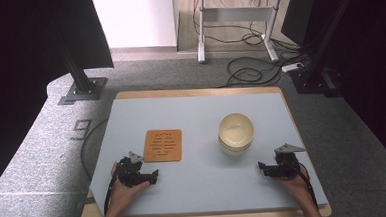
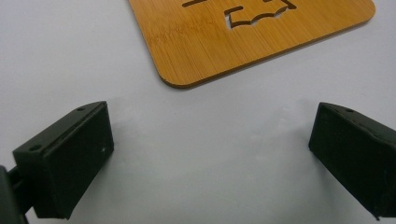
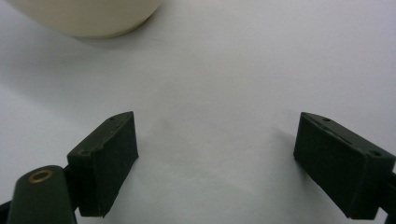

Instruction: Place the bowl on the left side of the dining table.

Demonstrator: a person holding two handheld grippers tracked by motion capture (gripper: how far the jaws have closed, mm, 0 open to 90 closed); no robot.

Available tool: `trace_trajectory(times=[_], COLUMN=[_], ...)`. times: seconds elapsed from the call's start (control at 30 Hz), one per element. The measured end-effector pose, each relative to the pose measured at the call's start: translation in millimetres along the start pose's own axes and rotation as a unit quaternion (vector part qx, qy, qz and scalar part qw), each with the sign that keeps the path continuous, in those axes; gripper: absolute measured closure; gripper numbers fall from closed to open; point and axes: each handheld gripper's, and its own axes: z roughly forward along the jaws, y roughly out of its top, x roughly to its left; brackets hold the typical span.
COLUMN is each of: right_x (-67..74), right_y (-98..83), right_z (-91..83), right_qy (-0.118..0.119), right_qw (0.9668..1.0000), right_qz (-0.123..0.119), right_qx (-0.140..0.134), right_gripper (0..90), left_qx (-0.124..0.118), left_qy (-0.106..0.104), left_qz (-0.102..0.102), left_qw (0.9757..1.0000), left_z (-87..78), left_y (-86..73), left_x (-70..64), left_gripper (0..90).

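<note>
Two grippers rest low over the near part of the table, one in each of the person's hands. The left gripper sits near the table's left edge, just near of the trivet, with its jaws pointing right. In the left gripper view its jaws stand spread wide with only bare table between them, and the trivet's rounded corner lies just beyond the gap, touching neither jaw. The trivet is a flat, square bamboo piece with cut-out slots, lying on the left half of the table.

The right gripper sits near the table's right edge, with its jaws pointing left. In the right gripper view its jaws are also spread wide, nothing between them but table. The bowl, cream-coloured and upright, stands on the right half of the table, farther off than this gripper and a little to its left; its lower wall shows at the far left of that view, well apart from the jaws. Trivet and bowl stand apart, side by side, around the table's middle.
</note>
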Motion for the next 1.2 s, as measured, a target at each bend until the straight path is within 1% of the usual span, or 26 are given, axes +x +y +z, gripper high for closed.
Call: trace_trajectory(times=[0.53,0.9,0.93,1.03,1.1,1.2], right_x=[0.7,-0.1,-0.3,-1.4,-2.4,-2.9], right_y=[1.5,1.0,1.0,1.3,4.0,8.8], right_z=[0.4,0.2,-0.4,-3.7,-9.0,-15.5], right_qy=[-0.002,0.001,-0.002,-0.005,-0.002,0.000], right_qw=[1.0000,1.0000,1.0000,0.9998,0.9993,0.9987], right_qz=[-0.005,-0.002,0.004,0.016,0.027,0.035], right_qx=[0.004,0.003,0.001,-0.012,-0.028,-0.038], right_gripper=[13.0,12.7,15.0,16.5,16.9,18.2], left_qx=[0.003,0.002,0.003,0.003,0.003,0.003], left_qy=[-0.001,-0.001,-0.001,-0.001,-0.001,-0.001], left_qz=[0.001,0.002,0.002,0.002,0.002,0.002], left_qw=[1.0000,1.0000,1.0000,1.0000,1.0000,1.0000], left_z=[0.1,0.1,0.1,0.1,0.1,0.1], left_y=[0.9,0.8,0.9,1.0,1.1,1.0], left_x=[0.5,0.4,0.5,0.5,0.4,0.4], left_gripper=[0.0,0.0,0.0,0.0,0.0,0.0])
